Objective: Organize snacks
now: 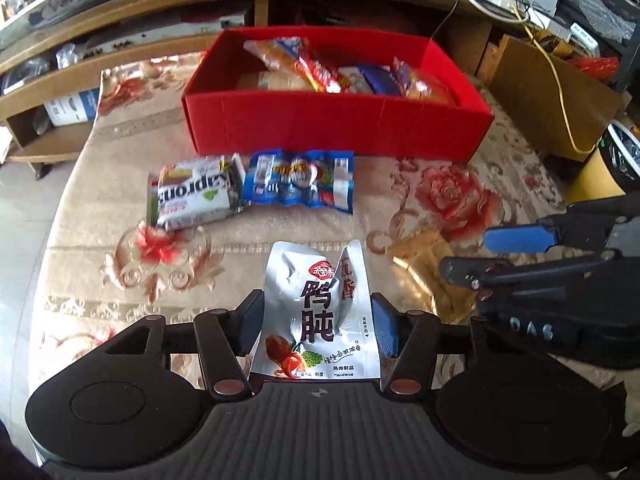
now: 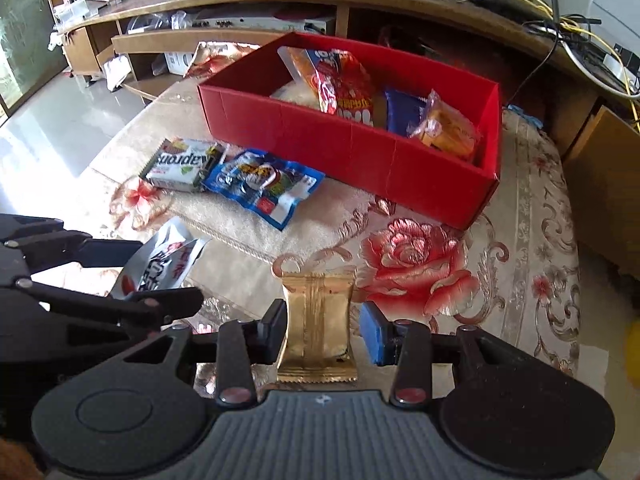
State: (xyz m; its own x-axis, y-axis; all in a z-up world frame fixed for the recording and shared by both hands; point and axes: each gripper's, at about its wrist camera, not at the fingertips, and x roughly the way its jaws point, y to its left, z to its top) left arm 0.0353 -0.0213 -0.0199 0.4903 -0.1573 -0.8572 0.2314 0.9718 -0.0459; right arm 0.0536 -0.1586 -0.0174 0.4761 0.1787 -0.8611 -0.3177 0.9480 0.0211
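A silver snack pouch [image 1: 318,312] with black Chinese letters lies between the fingers of my left gripper [image 1: 318,328], which is open around it with small gaps at each side. A gold foil packet [image 2: 318,328] lies between the fingers of my right gripper [image 2: 324,332], also open, with a gap on the right side. A red box [image 1: 336,120] holding several snack packs stands at the back of the table; it also shows in the right wrist view [image 2: 360,152]. A white wafer pack [image 1: 194,196] and a blue snack bag [image 1: 298,182] lie in front of the box.
The table has a beige cloth with red roses [image 2: 412,268]. A wooden TV shelf [image 1: 120,12] with cables runs behind it. A cardboard box [image 1: 548,100] stands at the right. The right gripper [image 1: 516,252] shows at the right of the left wrist view.
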